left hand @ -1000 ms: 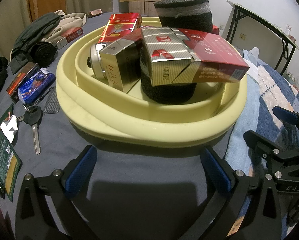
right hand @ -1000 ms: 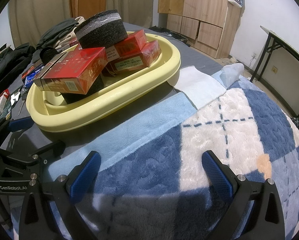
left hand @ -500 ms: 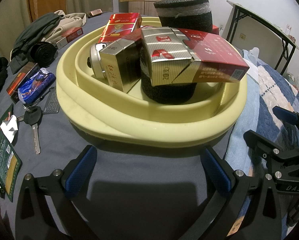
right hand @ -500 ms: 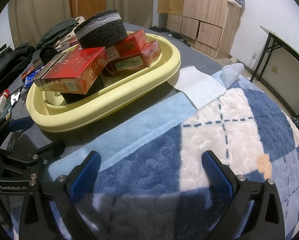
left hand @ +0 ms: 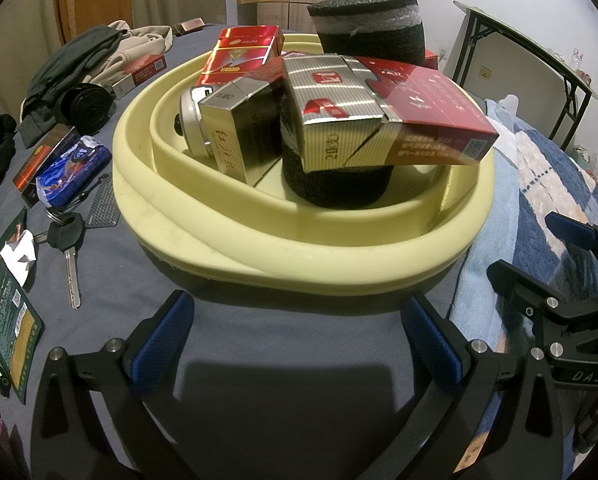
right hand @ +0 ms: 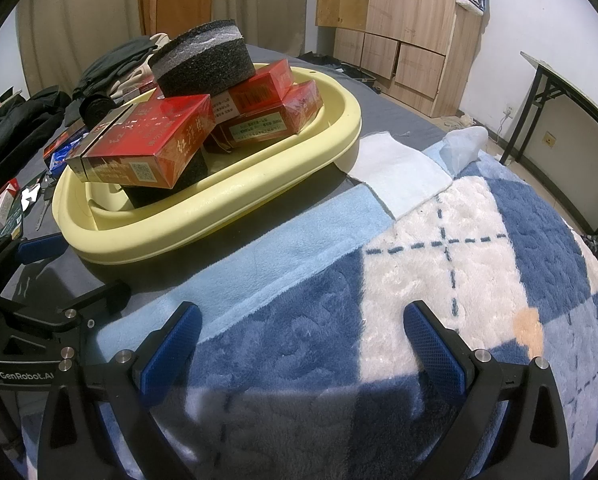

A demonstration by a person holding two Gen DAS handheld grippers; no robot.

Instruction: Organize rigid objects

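Pale yellow, the oval plastic basin [left hand: 259, 248] sits on a grey bed sheet [left hand: 283, 344], its right rim just beside a blue-and-white checked fleece blanket [right hand: 439, 280]. Inside it, a red-and-gold cigarette carton [left hand: 383, 120] lies across a black foam cylinder [left hand: 335, 184]; a second black foam cylinder with a grey band [left hand: 369, 24] tops the pile at the far side. A gold box [left hand: 231, 136], a round silver item [left hand: 189, 120] and a glossy red box [left hand: 241, 56] are also in the basin. Left of the basin, on the sheet, lie a black-headed key [left hand: 65, 240] and a blue wrapper [left hand: 73, 170].

Left claw [left hand: 295, 344]: spread wide, empty, over the sheet near the basin's near rim. Right claw [right hand: 299, 352]: spread wide, empty, above the blanket.
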